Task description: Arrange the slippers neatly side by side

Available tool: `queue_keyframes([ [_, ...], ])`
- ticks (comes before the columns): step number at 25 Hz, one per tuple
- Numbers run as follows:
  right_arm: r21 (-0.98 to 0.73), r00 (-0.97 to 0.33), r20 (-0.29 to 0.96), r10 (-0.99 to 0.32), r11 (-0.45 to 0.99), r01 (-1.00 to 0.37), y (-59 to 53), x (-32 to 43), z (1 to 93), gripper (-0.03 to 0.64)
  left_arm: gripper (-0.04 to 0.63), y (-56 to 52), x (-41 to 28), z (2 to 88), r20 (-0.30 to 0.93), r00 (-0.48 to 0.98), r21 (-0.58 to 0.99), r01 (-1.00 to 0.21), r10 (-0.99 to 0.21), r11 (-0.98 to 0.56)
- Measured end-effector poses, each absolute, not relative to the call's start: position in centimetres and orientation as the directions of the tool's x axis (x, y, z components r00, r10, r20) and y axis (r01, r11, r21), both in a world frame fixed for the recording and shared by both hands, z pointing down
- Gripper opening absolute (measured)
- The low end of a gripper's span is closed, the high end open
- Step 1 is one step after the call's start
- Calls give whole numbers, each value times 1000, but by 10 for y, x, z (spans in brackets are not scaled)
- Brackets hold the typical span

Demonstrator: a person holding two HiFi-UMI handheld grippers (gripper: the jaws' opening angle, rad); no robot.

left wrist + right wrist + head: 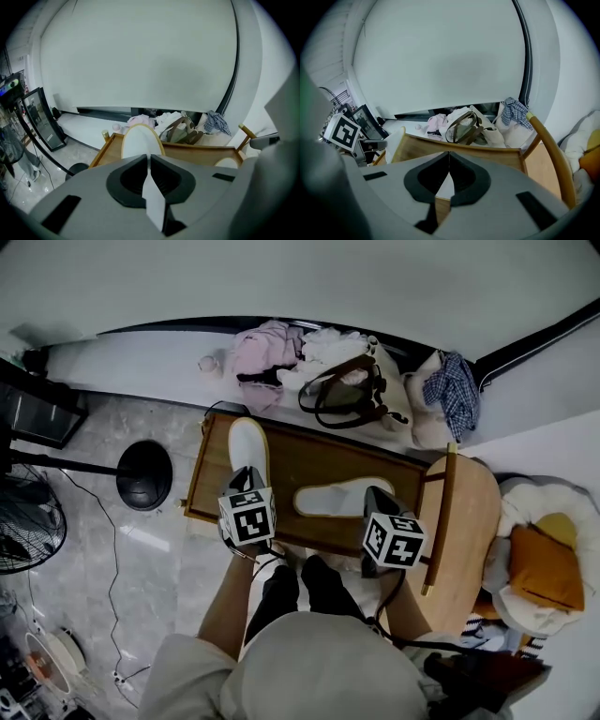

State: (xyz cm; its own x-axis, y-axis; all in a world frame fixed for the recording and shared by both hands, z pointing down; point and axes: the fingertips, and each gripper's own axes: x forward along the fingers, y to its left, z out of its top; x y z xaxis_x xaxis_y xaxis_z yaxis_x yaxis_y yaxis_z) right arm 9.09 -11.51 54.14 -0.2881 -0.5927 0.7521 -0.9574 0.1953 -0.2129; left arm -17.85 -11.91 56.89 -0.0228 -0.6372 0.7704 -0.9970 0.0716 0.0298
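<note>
Two white slippers are over a low wooden tray [309, 457]. The left slipper [248, 448] points away from me; in the left gripper view its pale sole [140, 140] rises just past the jaws. My left gripper [246, 482] is shut on its near edge, a thin white strip pinched between the pads. The other slipper [337, 499] lies crosswise in the tray's middle. My right gripper [376, 500] is shut on that slipper's right end; in the right gripper view a white sliver [444, 185] shows between the closed pads.
Behind the tray lie pink clothes [267, 352], a brown-strapped bag [342, 390] and a plaid cloth [459, 385]. A wooden chair [464, 512] stands right of the tray, cushions [539, 563] beyond it. A black stand base [143, 474] and a fan [23, 521] are at left.
</note>
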Motion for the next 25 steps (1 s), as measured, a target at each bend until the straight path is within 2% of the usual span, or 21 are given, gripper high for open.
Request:
queue_keyframes([
  [12, -199, -268, 712, -649, 179, -964, -114, 79, 519, 34, 35, -115, -178, 543, 766, 52, 2, -997, -641, -78],
  [25, -195, -185, 718, -671, 62, -979, -110, 88, 528, 34, 35, -109, -175, 560, 798, 132, -3, -975, -588, -222],
])
